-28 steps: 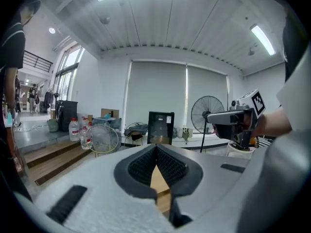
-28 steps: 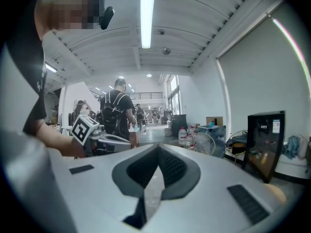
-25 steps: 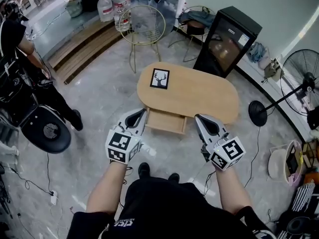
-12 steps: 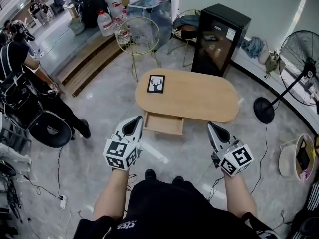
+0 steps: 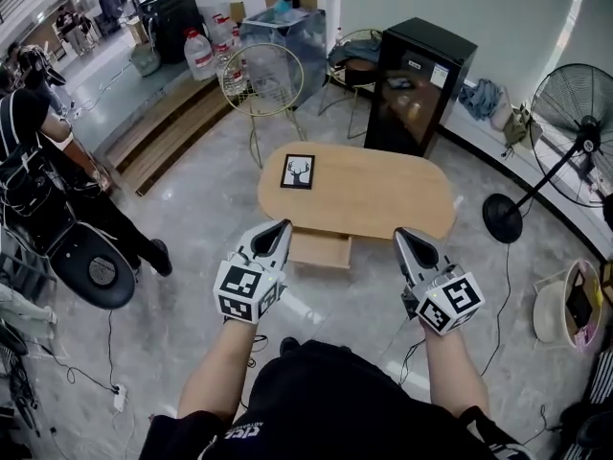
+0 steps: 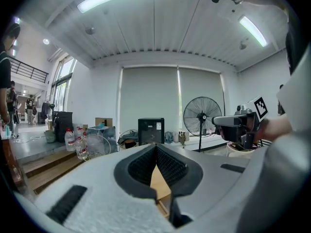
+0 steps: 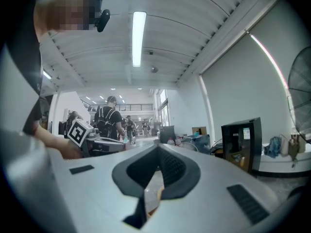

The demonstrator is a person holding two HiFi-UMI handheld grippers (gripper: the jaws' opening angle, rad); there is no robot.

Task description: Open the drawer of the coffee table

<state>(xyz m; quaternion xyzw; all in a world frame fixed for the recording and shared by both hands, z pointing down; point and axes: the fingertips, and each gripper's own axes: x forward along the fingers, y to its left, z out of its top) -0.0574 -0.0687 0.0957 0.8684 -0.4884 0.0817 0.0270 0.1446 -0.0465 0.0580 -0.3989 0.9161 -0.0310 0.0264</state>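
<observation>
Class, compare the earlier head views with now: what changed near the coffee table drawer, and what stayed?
The right gripper moved outward, away from the drawer; the left gripper shifted slightly, its tip now overlapping the drawer's left edge. Nothing gripped or released. Unchanged: both shut and empty, drawer pulled out, deer picture on the coffee table.

A black short-sleeved shirt (image 5: 316,401) with white print is worn. The left gripper (image 5: 284,224) and right gripper (image 5: 400,232) are cased in pale grey, with black-and-white marker cubes (image 5: 244,290).
</observation>
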